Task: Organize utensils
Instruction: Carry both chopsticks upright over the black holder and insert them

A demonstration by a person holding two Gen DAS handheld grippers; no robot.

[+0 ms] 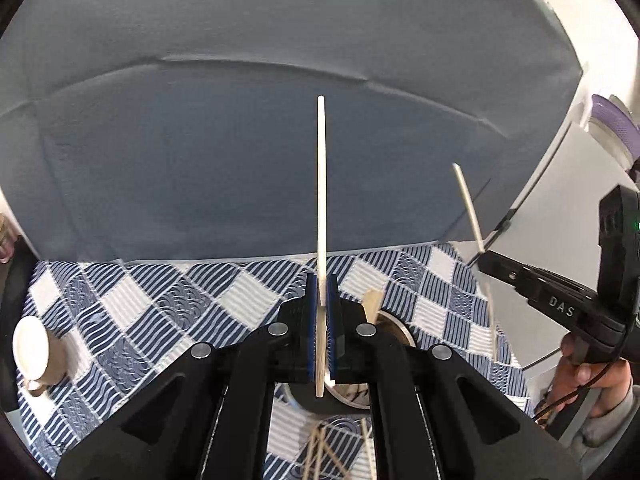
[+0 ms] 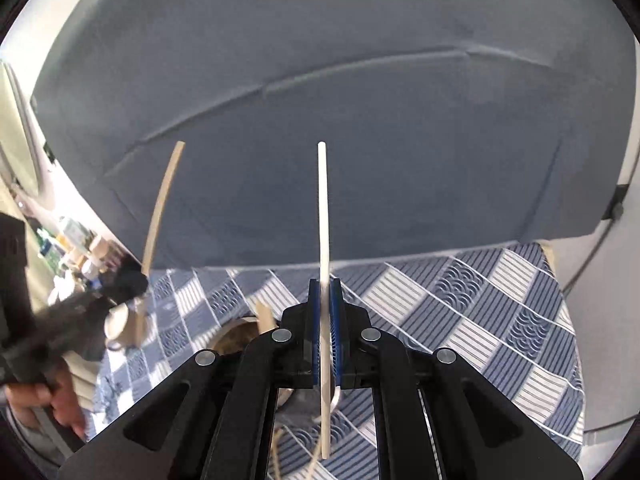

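My left gripper is shut on a long white chopstick that stands upright through its blue pads. At the right edge of the left wrist view, my right gripper grips a second white chopstick. In the right wrist view that right gripper is shut on its chopstick. The left gripper shows blurred at the left, with its stick rising from it. A round metal holder with a wooden stick in it sits on the cloth just below both grippers.
A blue and white checked tablecloth covers the table. A white cup stands at its left. Several wooden sticks lie near the front edge. A grey sofa fills the background. A person's hand holds the right gripper.
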